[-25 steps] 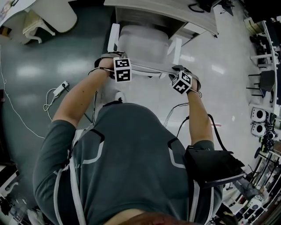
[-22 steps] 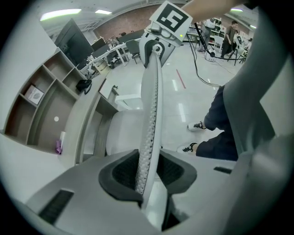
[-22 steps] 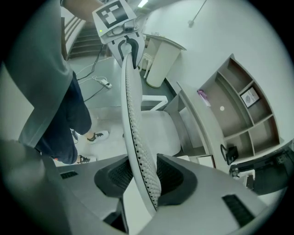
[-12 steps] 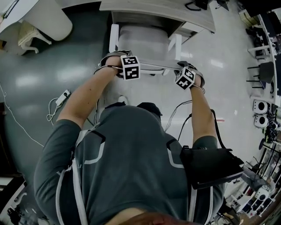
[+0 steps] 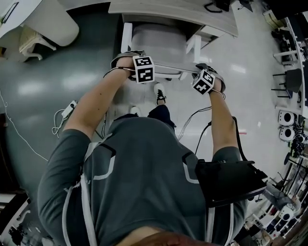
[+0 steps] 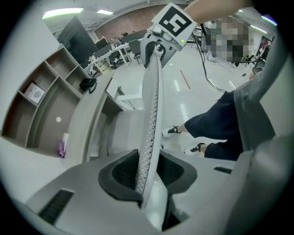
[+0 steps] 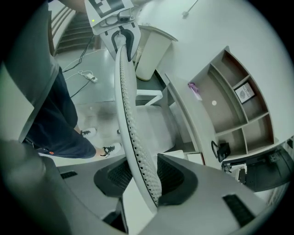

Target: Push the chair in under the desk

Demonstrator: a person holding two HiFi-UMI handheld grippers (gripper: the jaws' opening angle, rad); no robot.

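The white chair (image 5: 159,41) stands with its seat partly under the pale desk (image 5: 173,10). Its thin mesh backrest edge (image 5: 169,70) runs between my two grippers. My left gripper (image 5: 138,72) is shut on the left end of that backrest edge (image 6: 149,124), which stands between the dark pads (image 6: 120,173). My right gripper (image 5: 204,80) is shut on the right end of the backrest edge (image 7: 131,133), which leans against one of the pads (image 7: 177,176). In the head view the marker cubes and hands hide the jaws.
A power strip (image 5: 70,106) and loose cable lie on the floor at left. A white rounded bin (image 5: 53,19) stands at upper left. The person's shoe (image 5: 159,92) is just behind the chair. Open shelves (image 7: 236,101) sit above the desk. Equipment crowds the right edge (image 5: 288,127).
Chair and both grippers have moved toward the desk, and more of the seat is now under it. The person's foot has stepped forward into view behind the chair.
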